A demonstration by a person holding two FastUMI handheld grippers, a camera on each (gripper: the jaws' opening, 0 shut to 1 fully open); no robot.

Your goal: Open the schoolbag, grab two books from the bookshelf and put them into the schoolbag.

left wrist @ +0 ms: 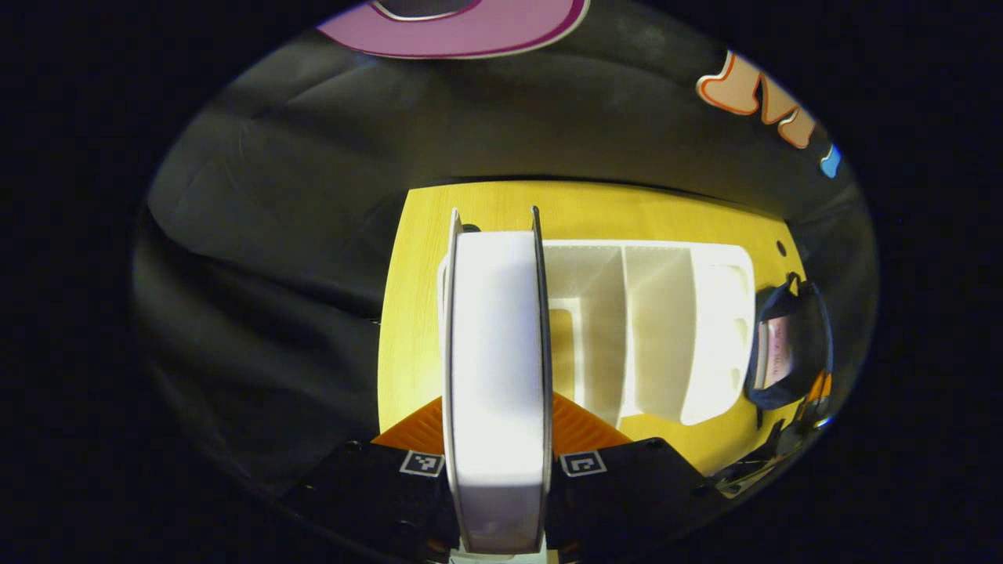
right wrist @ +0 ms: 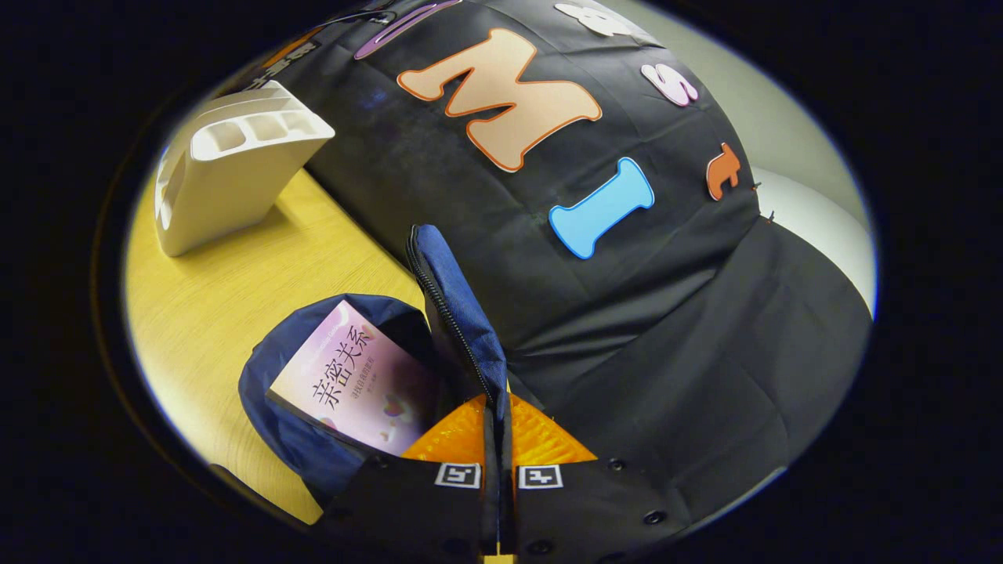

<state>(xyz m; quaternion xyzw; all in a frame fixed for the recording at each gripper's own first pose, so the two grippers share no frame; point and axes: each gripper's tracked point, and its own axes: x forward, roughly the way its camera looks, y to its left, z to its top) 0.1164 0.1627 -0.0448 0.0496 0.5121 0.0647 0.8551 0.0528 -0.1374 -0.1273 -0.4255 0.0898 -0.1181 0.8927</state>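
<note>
My left gripper (left wrist: 497,462) is shut on a thick white-edged book (left wrist: 495,352), held edge-on above the yellow table. Beyond it lies the white bookshelf (left wrist: 666,329) with its slots bare. The dark blue schoolbag (left wrist: 791,345) sits open to the shelf's right, a pink book showing inside. In the right gripper view my right gripper (right wrist: 497,446) is shut on the schoolbag's blue zippered flap (right wrist: 458,313), holding it up. The bag's mouth (right wrist: 313,392) gapes open, with the pink book (right wrist: 353,388) standing in it. The bookshelf (right wrist: 227,164) stands at the upper left.
The yellow wooden table (right wrist: 235,298) runs between the shelf and the bag. Black booth cloth hangs close behind the table and beside the bag. The table's left edge (left wrist: 388,329) drops off to dark cloth.
</note>
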